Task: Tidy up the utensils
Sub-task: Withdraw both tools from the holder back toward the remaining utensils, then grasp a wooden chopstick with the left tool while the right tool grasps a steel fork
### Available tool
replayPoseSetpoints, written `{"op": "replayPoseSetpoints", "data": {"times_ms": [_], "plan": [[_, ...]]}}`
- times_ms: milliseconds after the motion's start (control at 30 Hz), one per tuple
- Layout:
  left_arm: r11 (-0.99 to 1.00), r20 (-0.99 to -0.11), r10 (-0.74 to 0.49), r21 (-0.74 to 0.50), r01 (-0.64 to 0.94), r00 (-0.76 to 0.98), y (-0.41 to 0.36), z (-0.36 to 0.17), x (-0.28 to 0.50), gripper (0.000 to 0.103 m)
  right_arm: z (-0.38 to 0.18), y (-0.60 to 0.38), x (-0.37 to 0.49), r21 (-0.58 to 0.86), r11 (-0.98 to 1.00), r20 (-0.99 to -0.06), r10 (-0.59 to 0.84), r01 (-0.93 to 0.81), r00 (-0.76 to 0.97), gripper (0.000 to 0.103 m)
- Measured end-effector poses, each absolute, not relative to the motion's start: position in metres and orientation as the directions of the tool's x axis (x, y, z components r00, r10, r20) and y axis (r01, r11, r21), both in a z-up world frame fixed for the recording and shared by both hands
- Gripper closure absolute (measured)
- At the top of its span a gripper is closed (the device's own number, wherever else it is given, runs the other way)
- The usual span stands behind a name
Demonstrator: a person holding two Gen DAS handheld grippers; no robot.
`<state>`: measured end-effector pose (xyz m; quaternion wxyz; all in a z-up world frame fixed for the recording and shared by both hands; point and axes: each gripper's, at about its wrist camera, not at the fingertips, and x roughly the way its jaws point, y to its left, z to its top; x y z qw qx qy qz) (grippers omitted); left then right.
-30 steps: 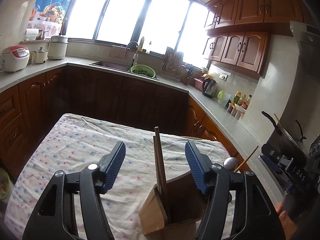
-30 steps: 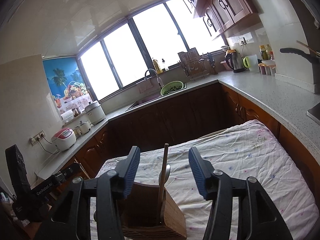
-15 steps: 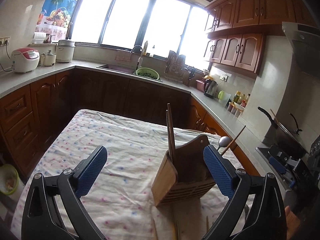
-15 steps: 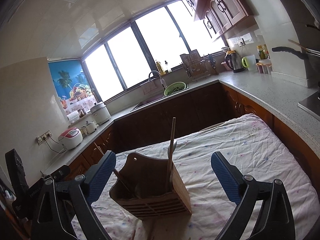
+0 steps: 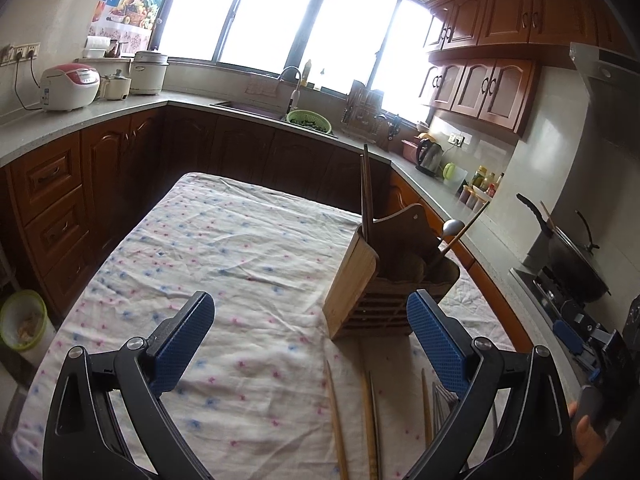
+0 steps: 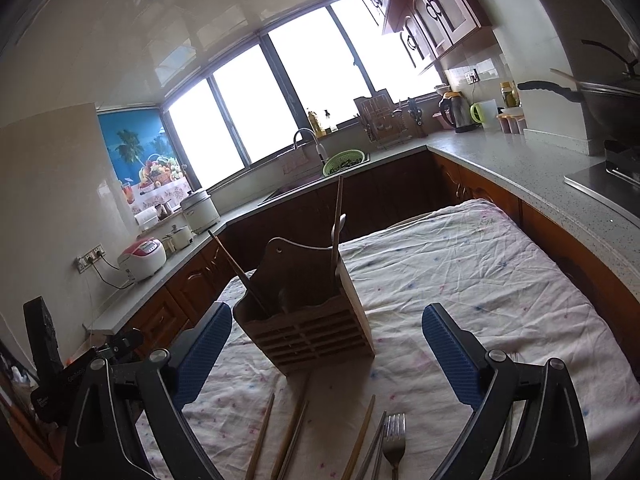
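A wooden utensil holder stands on the cloth-covered table. It holds dark chopsticks, a metal spoon and a wooden stick. Loose wooden chopsticks and a metal fork lie on the cloth in front of the holder. My left gripper is open and empty, just short of the holder. My right gripper is open and empty, also short of the holder.
Kitchen counters wrap around the table. A rice cooker, a sink with a green colander, a kettle and a wok on the stove stand on them. A bin stands at the table's left.
Both grippers have opened wide and drawn back from the holder. The chopsticks and the stick they had brought stay in the holder. The loose utensils on the cloth have come into view.
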<state>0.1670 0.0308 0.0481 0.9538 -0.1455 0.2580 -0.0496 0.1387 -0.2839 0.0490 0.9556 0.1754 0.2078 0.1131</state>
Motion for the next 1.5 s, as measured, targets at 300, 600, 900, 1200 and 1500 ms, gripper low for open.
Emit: {"op": "replayPoseSetpoints", "data": {"times_ms": [300,600,900,1200,1500], "plan": [[0.948,-0.503,-0.194,-0.316,0.030,0.842,0.031,0.032,0.143,0.004,0.028,-0.289,0.113,0.386,0.916,-0.405,0.278,-0.113,0.871,0.006],[0.953,-0.541,-0.195,-0.301,0.028,0.818,0.026,0.015,0.136,0.004,0.014,-0.288,0.096,0.361,0.927,-0.439,0.264,-0.100,0.859,0.006],[0.960,-0.571,-0.188,-0.280,0.026,0.799,0.020,0.009,0.140,0.004,0.006,-0.289,0.095,0.354,0.930,-0.463,0.267,-0.099,0.845,0.006],[0.973,-0.630,-0.168,-0.230,0.024,0.758,0.011,-0.005,0.154,0.004,-0.008,-0.286,0.106,0.344,0.933,-0.509,0.279,-0.104,0.814,0.006],[0.984,-0.703,-0.152,-0.171,0.043,0.695,-0.003,-0.022,0.173,0.004,-0.025,-0.277,0.124,0.306,0.946,-0.584,0.278,-0.110,0.763,0.008]]}}
